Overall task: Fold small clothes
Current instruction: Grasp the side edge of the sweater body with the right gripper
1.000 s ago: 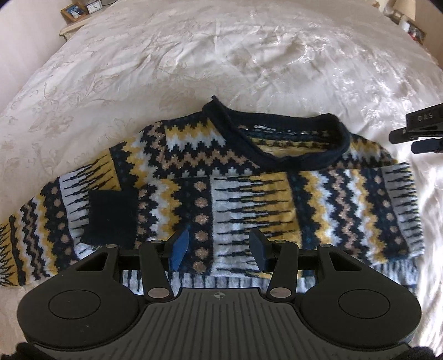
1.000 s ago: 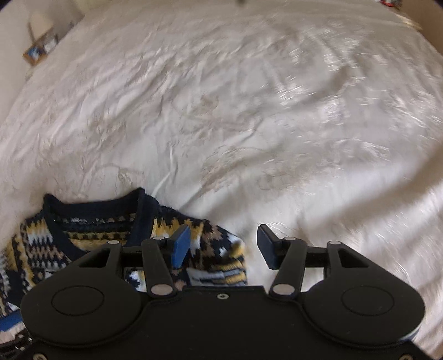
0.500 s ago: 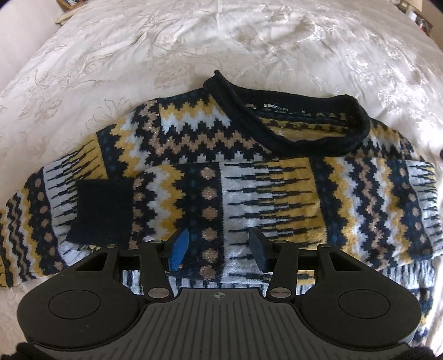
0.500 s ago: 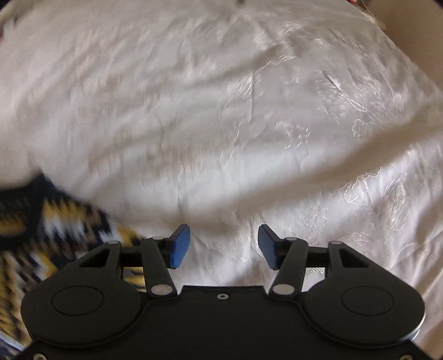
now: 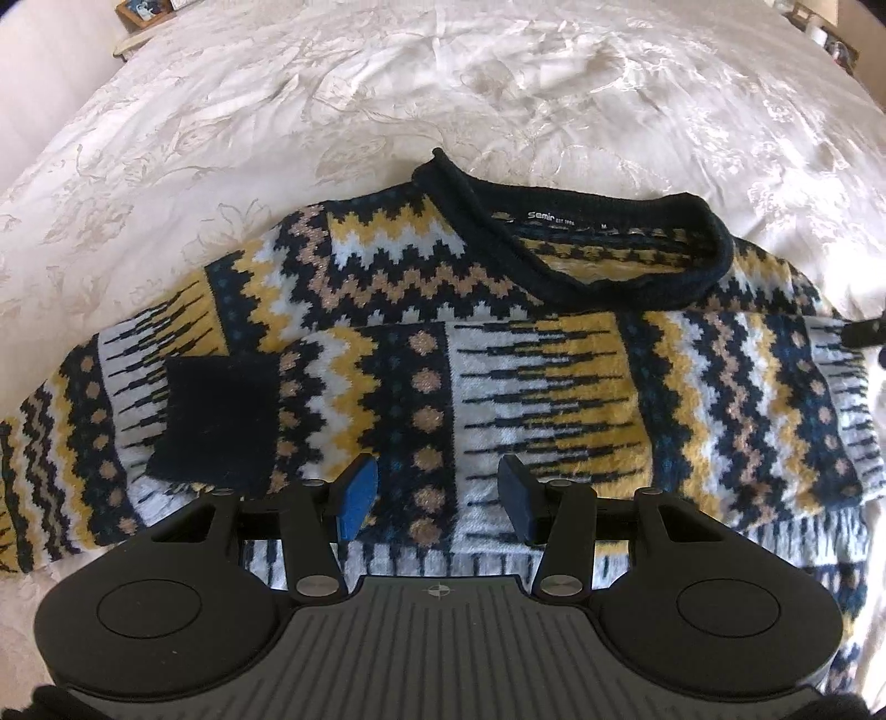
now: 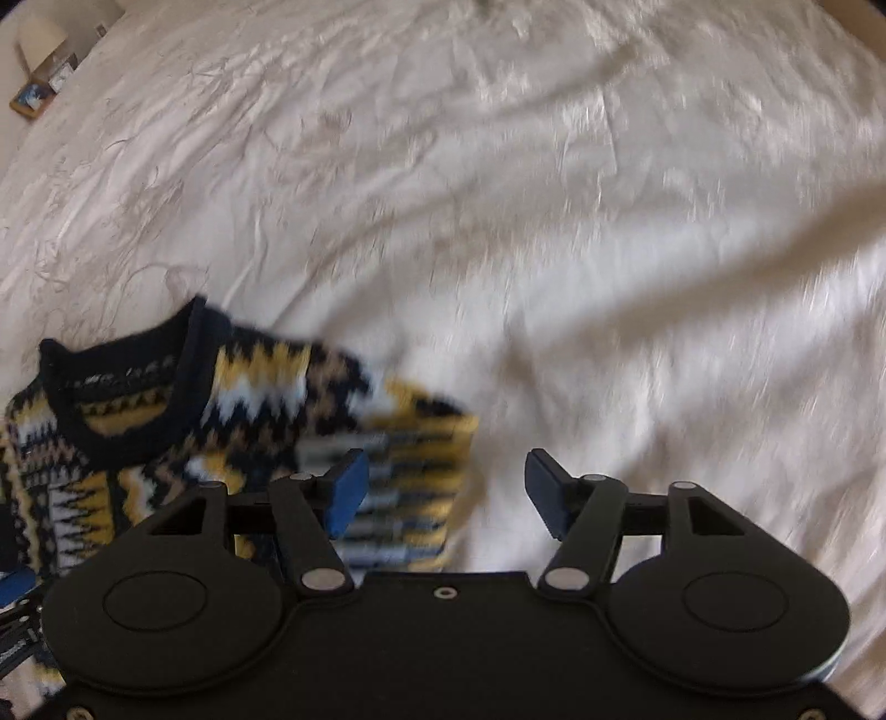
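Note:
A patterned knit sweater [image 5: 498, 354] in navy, yellow, white and tan lies flat on the bed, its navy collar [image 5: 576, 243] at the far side and a sleeve folded across the body with its navy cuff [image 5: 216, 421] at the left. My left gripper [image 5: 437, 493] is open and empty above the sweater's lower middle. My right gripper [image 6: 443, 498] is open and empty, over the sweater's right edge [image 6: 410, 471]; that view is blurred.
A cream embroidered bedspread [image 5: 387, 83] covers the bed all around the sweater. Framed pictures on a bedside table [image 5: 144, 11] stand at the far left corner. A bit of the right gripper [image 5: 869, 332] shows at the left view's right edge.
My left gripper has moved closer over the sweater. My right gripper swung away to the right over bare bedspread, then back left over the sweater's right edge, and has opened a little wider.

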The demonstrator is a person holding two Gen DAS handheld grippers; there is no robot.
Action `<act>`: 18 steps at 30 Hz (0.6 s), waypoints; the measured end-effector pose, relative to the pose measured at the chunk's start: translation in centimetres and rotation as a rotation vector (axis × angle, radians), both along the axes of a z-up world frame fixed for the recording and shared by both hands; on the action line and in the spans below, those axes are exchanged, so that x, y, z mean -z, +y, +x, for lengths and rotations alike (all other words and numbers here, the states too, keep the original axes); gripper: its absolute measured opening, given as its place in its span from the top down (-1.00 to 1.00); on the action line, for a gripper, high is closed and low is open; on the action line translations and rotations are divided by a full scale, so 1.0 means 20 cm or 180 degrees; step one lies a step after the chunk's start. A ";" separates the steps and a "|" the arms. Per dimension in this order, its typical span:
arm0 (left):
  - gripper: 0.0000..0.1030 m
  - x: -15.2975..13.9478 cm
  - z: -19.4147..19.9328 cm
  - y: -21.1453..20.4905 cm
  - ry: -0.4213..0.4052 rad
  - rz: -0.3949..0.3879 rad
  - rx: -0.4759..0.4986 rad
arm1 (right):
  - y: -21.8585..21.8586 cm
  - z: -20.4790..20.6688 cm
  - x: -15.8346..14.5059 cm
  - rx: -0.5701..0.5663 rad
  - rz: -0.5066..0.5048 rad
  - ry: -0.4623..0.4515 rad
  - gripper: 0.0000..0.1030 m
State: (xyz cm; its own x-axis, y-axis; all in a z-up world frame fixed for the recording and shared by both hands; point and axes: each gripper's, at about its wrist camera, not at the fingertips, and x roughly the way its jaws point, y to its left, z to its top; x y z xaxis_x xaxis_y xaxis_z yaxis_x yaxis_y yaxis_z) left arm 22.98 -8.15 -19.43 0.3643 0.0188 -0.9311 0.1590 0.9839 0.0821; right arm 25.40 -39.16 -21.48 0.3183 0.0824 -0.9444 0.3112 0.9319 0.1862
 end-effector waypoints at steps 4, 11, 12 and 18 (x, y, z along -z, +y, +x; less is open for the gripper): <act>0.09 0.00 -0.02 0.02 0.0004 -0.0007 -0.0004 | 0.07 -0.06 0.04 -0.0056 0.0035 0.0021 -0.11; 0.09 -0.01 -0.02 0.03 -0.0088 -0.0007 0.0019 | 0.04 -0.07 0.03 -0.0058 0.0073 -0.0117 0.77; 0.09 -0.01 -0.01 0.03 -0.0100 -0.0011 0.0013 | 0.02 -0.08 0.05 -0.0012 0.0077 -0.0098 0.77; 0.08 0.01 0.03 0.05 -0.0139 0.0066 -0.0039 | 0.01 -0.10 0.06 0.0048 -0.0085 -0.0120 0.74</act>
